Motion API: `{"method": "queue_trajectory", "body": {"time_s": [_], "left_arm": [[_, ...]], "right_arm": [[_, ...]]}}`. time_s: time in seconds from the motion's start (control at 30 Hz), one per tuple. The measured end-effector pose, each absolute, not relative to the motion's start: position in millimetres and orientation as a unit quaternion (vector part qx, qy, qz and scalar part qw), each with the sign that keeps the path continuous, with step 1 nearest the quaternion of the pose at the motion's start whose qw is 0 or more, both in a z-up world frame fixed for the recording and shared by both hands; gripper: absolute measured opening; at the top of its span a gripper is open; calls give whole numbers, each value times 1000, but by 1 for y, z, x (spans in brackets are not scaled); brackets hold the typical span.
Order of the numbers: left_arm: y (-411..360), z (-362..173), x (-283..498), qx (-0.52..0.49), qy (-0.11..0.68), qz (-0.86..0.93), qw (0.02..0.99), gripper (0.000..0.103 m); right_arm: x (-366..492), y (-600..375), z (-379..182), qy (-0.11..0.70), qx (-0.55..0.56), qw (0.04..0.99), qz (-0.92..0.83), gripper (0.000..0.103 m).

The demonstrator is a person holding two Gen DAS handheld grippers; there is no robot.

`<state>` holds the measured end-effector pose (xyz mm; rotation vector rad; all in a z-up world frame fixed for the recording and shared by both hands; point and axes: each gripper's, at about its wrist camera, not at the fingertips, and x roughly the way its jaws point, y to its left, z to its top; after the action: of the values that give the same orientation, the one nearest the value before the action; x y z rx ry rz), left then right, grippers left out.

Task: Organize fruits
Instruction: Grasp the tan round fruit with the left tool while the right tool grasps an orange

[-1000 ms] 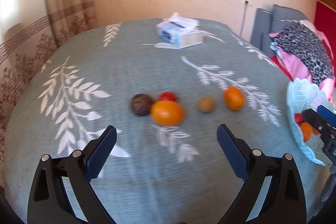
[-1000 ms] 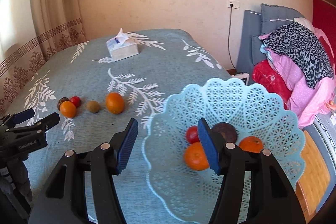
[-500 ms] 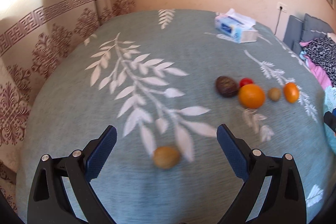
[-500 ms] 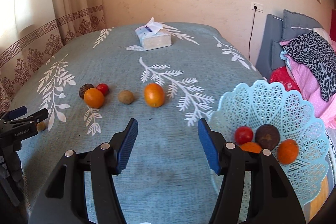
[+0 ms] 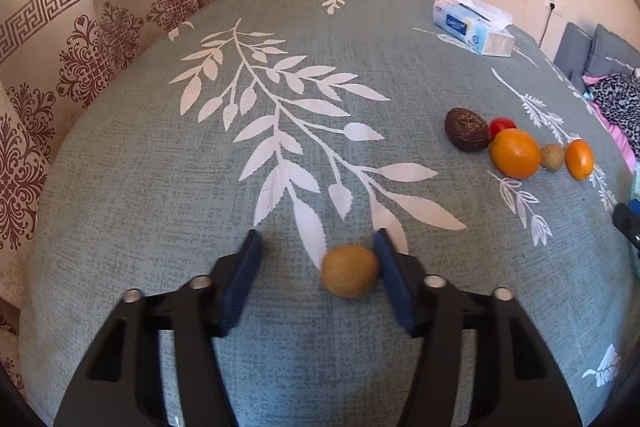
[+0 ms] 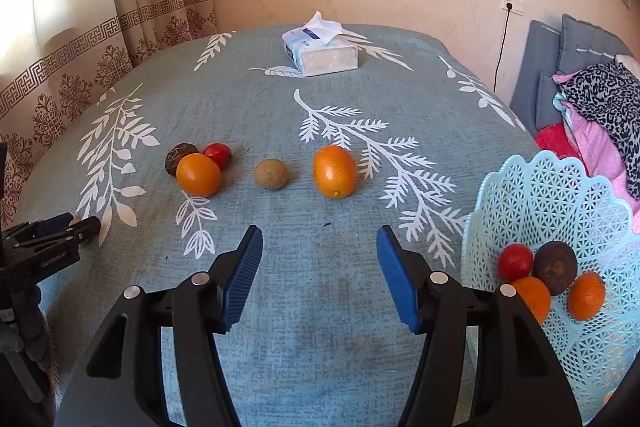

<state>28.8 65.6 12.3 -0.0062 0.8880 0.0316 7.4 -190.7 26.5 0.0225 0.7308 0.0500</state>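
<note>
— Left claw (image 5: 316,259): what's its state?
— Spread wide, low over the tablecloth (image 5: 160,187). A brown kiwi (image 5: 349,271) lies between the fingers, right against the right-hand pad (image 5: 394,287) and well apart from the other one.
— And the right claw (image 6: 319,267)?
— Also spread, with nothing between its pads. Beyond it on the cloth sit two oranges (image 6: 334,171), a second kiwi (image 6: 271,174) between them, a tomato (image 6: 217,154) and a dark fruit (image 6: 179,155).
— The basket (image 6: 560,195)?
— At the table's right edge, holding a tomato, a dark fruit and two oranges. A tissue box (image 6: 320,53) stands at the far side.
</note>
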Motion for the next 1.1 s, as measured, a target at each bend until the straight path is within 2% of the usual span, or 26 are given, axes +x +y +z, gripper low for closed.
{"method": "queue_trajectory", "body": {"time_s": [0.1, 0.13, 0.53, 0.87, 0.93, 1.07, 1.1], "left_arm": [[60, 13, 25, 6, 423, 0, 906, 29], [58, 13, 25, 9, 421, -1, 907, 29], [57, 17, 21, 7, 408, -10, 913, 28], [58, 17, 21, 6, 407, -10, 913, 28], [58, 16, 21, 5, 407, -10, 913, 29], [57, 16, 21, 7, 407, -10, 914, 29], [57, 16, 21, 7, 406, -9, 914, 28]], "right_arm": [[16, -192, 26, 362, 17, 932, 24, 61], [20, -193, 26, 363, 18, 931, 23, 61], [70, -192, 24, 370, 14, 929, -4, 61], [108, -199, 1, 410, 30, 911, -16, 61], [111, -201, -2, 414, 34, 910, -15, 57], [111, -198, -1, 410, 25, 912, -11, 37], [110, -197, -1, 408, 23, 913, -8, 35]]}}
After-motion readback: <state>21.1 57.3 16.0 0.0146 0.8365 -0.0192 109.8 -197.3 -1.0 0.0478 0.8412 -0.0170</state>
